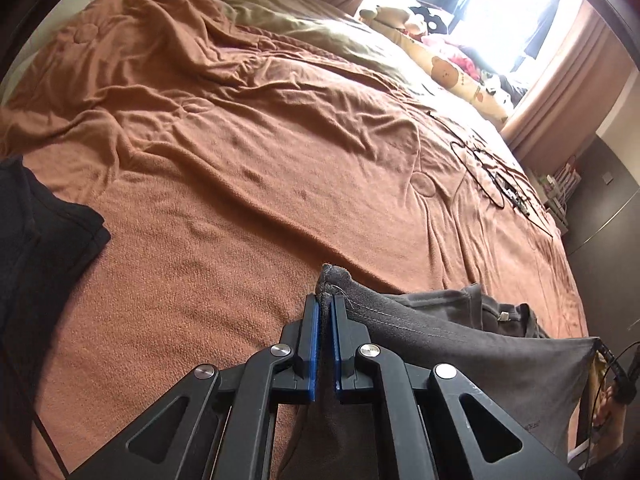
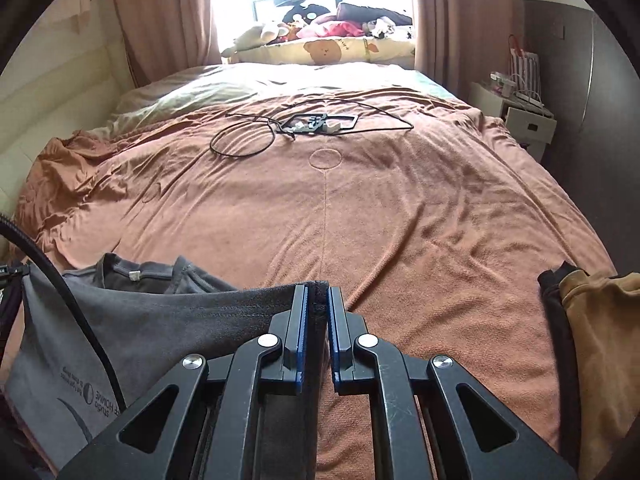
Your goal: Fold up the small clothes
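Note:
A dark grey T-shirt (image 1: pixel 500 364) with printed lettering is stretched above the brown bedspread (image 1: pixel 248 168) between my two grippers. My left gripper (image 1: pixel 326 304) is shut on one corner of the shirt, with a bunch of cloth poking up past the blue pads. My right gripper (image 2: pixel 317 296) is shut on the opposite edge of the grey T-shirt (image 2: pixel 132 336), which spreads away to the left with its collar and label showing. In the left wrist view the shirt's far corner reaches the right gripper at the right edge.
Black clothing (image 1: pixel 36 248) lies at the left of the bed. A tan garment over a black one (image 2: pixel 592 340) lies at the right edge. Black cables and a small frame (image 2: pixel 304 124) rest farther up the bed. Pillows and plush toys (image 2: pixel 320 40) line the window; a white nightstand (image 2: pixel 524 116) stands at right.

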Available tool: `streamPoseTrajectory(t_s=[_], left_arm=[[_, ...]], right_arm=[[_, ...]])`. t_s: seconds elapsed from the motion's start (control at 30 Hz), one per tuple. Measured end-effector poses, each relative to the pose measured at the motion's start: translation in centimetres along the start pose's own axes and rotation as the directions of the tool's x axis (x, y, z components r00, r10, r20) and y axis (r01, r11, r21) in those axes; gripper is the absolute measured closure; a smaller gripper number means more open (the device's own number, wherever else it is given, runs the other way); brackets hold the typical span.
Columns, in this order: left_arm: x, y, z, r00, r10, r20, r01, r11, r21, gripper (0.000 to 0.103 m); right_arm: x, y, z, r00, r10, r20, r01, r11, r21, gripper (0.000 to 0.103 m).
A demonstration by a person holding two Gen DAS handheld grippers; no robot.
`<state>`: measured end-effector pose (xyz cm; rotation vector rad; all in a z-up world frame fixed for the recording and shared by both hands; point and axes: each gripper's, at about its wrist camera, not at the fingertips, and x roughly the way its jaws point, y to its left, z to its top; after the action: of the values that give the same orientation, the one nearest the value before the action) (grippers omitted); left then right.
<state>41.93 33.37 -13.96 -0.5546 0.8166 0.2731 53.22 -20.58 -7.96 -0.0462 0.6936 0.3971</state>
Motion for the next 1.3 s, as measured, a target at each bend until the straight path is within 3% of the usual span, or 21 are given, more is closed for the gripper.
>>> streamPoseTrajectory(t_s=[0.2,0.47,0.6,0.77,0.8,0.83,0.87,0.9,0.93,0.97,1.1,1.17,1.2,1.23,1.27,1.3], left_arm=[[-0.9,-1.1,1.8,0.999,-0.001,0.039,0.000,1.000,0.007,0.098],[1.1,-1.4,4.5,0.998,0.011,0.059,-0.010,1.000,-0.012,0.098],[5.1,-1.0,4.6,1.000,0.030,-0.003,-0.030,0.999,-0.018,0.097],[9.9,0.4,3.5,0.985,0.033,-0.168,-0.047,0.996,-0.080,0.094],[10.2,0.6,3.4,0.984,0.035,-0.172,-0.049,0.995,-0.081,0.090],[10.3,0.8,3.3,0.984,0.035,-0.172,-0.050,0.996,-0.079,0.084],[10.3,0.9,3.3,0.985,0.030,-0.170,-0.044,0.996,-0.079,0.079],[10.3,1.0,3.3,0.986,0.021,-0.168,-0.035,0.996,-0.082,0.067],[10.3,1.2,3.3,0.986,0.010,-0.165,-0.025,0.996,-0.088,0.058],[10.3,1.4,3.3,0.987,0.000,-0.161,-0.015,0.996,-0.093,0.055],[11.0,1.9,3.6,0.986,-0.030,-0.167,0.010,0.993,-0.118,0.054],[11.5,2.0,3.5,0.984,-0.052,-0.168,0.030,0.990,-0.135,0.054],[11.6,1.9,3.6,0.984,-0.059,-0.167,0.037,0.990,-0.133,0.054],[11.7,1.7,3.6,0.984,-0.066,-0.164,0.046,0.991,-0.127,0.057],[11.7,1.6,3.7,0.983,-0.074,-0.166,0.055,0.991,-0.120,0.060],[11.9,1.4,3.7,0.982,-0.076,-0.174,0.057,0.992,-0.114,0.073]], right_arm=[[-0.5,-0.1,0.9,1.000,-0.012,0.025,0.012,1.000,0.002,0.097],[2.8,-0.6,2.9,0.999,-0.029,0.019,0.028,0.999,0.029,0.097],[6.9,-0.6,2.8,0.998,-0.045,-0.040,0.046,0.999,0.026,0.097],[12.5,-1.4,1.9,0.973,0.035,-0.228,-0.006,0.992,0.123,0.094],[12.8,-1.5,1.8,0.971,0.048,-0.232,-0.017,0.991,0.135,0.086],[13.0,-1.6,1.8,0.971,0.058,-0.231,-0.025,0.989,0.143,0.060],[13.0,-1.8,1.8,0.972,0.073,-0.224,-0.038,0.987,0.154,0.042],[12.9,-2.0,1.8,0.974,0.086,-0.210,-0.052,0.985,0.166,0.023],[12.9,-2.3,1.8,0.974,0.097,-0.203,-0.062,0.983,0.174,0.023],[13.1,-2.6,1.8,0.972,0.111,-0.207,-0.072,0.979,0.189,0.023],[13.9,-4.2,0.8,0.959,0.168,-0.230,-0.103,0.957,0.270,0.023],[14.4,-4.8,0.6,0.953,0.195,-0.234,-0.121,0.948,0.295,0.033],[14.7,-4.9,0.6,0.946,0.218,-0.239,-0.138,0.941,0.309,0.049],[15.0,-5.0,0.5,0.940,0.235,-0.248,-0.149,0.935,0.322,0.058],[15.3,-5.1,0.5,0.938,0.231,-0.260,-0.140,0.935,0.326,0.060],[15.5,-5.1,0.6,0.939,0.219,-0.267,-0.128,0.939,0.320,0.069]])
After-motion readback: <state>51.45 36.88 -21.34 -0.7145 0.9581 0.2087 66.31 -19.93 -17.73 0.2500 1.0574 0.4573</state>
